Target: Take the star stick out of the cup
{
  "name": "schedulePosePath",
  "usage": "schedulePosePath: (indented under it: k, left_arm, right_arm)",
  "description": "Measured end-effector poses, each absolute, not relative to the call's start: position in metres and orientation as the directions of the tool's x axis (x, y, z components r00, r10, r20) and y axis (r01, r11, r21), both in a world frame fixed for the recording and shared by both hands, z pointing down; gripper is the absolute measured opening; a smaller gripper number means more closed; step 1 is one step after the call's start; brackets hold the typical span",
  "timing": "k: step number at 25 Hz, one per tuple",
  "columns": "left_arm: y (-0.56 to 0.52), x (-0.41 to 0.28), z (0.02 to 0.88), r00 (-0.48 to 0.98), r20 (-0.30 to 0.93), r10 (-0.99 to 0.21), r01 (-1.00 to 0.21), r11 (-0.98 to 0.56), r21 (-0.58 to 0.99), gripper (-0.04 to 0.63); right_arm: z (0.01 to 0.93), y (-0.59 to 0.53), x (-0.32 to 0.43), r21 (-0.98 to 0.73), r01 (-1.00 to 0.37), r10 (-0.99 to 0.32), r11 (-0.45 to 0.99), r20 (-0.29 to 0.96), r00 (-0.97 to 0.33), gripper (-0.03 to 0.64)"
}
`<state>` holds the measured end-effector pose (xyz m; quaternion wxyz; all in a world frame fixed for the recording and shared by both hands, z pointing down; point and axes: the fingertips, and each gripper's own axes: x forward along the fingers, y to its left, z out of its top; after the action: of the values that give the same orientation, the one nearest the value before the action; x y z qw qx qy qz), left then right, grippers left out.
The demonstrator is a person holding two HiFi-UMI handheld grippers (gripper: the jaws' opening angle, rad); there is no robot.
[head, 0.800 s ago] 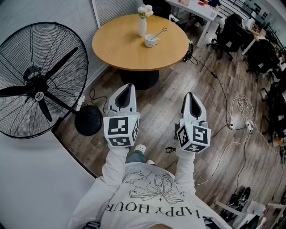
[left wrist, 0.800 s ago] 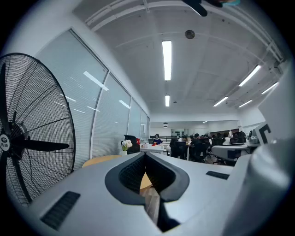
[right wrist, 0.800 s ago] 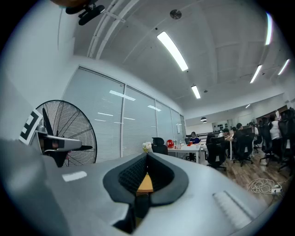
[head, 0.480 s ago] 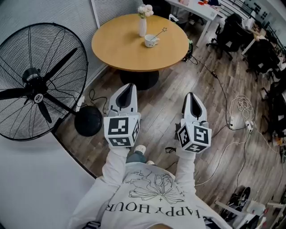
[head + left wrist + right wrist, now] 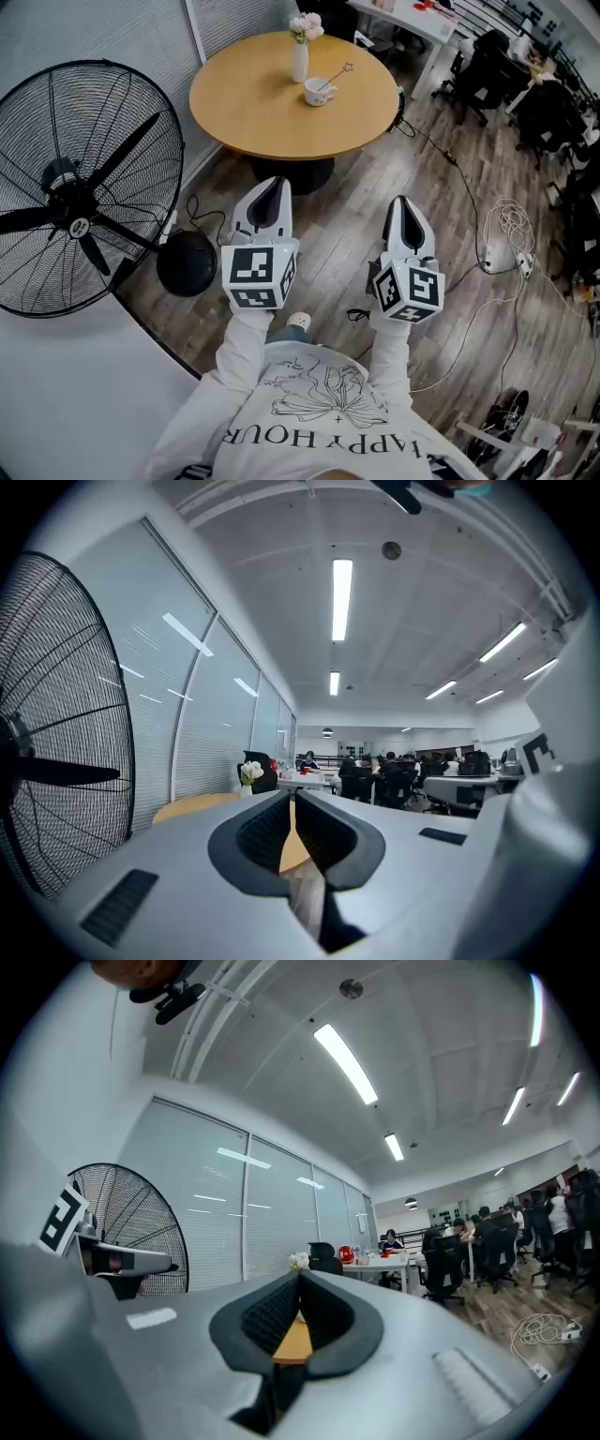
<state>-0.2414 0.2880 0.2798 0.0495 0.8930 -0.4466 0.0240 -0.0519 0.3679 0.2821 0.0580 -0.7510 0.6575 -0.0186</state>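
Note:
A white cup (image 5: 318,91) stands on the round wooden table (image 5: 253,108) ahead of me, with the star stick (image 5: 339,72) leaning out of it to the right. My left gripper (image 5: 273,183) and right gripper (image 5: 400,200) are held level over the wooden floor, well short of the table. Both have their jaws together at the tips with nothing between them. The left gripper (image 5: 291,799) looks toward the table's yellow top (image 5: 192,805). In the right gripper view the tips (image 5: 300,1277) meet in front of the table edge.
A white vase with flowers (image 5: 300,47) stands just behind the cup. A large black pedestal fan (image 5: 80,187) stands at my left, its base (image 5: 187,263) near my left gripper. Cables and a power strip (image 5: 506,253) lie on the floor at the right. Office chairs (image 5: 487,66) and desks fill the far right.
The head view has shifted slightly, so the table and fan sit a little lower and nearer. Both grippers keep their pose and stay shut.

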Motion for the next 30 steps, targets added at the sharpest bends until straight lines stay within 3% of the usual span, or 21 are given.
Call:
schedulePosePath:
  k: [8,16,30]
  left_arm:
    - [0.253,-0.239,0.291,0.639,0.098,-0.763,-0.769,-0.635,0.074,0.008]
    - [0.238,-0.232,0.305,0.649,0.115,-0.752,-0.760,-0.643,0.087,0.055]
    - [0.185,-0.172,0.323,0.634,0.156,-0.758,-0.772,-0.632,0.068,0.069]
  right_arm:
    - [0.296,0.342,-0.060,-0.121,-0.980,-0.986,-0.160,-0.031,0.165,0.011]
    - [0.311,0.329,-0.057,-0.115,-0.980,-0.986,-0.163,-0.001,0.164,0.011]
    - [0.326,0.268,0.003,-0.139,-0.981,-0.991,-0.132,0.014,0.131,0.011]
